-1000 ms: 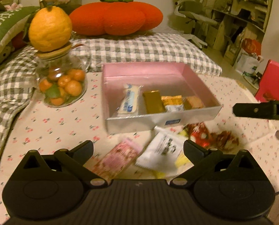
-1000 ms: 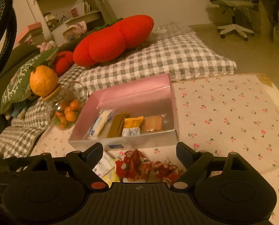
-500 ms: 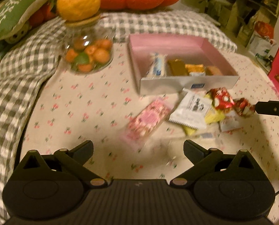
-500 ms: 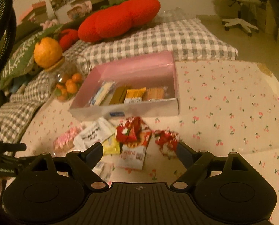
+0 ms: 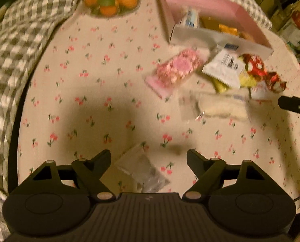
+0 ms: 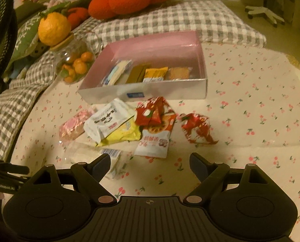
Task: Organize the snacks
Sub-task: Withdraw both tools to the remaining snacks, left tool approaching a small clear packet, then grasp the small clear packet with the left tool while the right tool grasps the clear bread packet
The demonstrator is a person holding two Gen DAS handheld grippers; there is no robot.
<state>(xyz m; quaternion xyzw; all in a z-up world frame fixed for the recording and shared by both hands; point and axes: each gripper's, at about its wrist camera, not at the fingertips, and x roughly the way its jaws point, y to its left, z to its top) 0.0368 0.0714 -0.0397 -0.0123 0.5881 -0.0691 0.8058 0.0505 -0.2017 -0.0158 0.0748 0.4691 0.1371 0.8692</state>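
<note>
Left gripper [image 5: 149, 157]: jaws apart, just been closing, poised over a clear wrapper [image 5: 143, 170] lying between them on the cherry-print cloth [image 5: 89, 92]; contact not discernible. Right gripper [image 6: 150, 161]: jaws apart, nothing between them, above bare cloth near a white-and-red packet [image 6: 157, 135]. Pink box [image 6: 170, 46]: four snacks lined up inside. Loose pile just in front of the box: pink packet [image 5: 175, 70], white sachet [image 6: 107, 119], yellow packet [image 6: 123, 133], red wrappers [image 6: 150, 112]. Glass jar of oranges [image 6: 75, 64]: left of the box.
</note>
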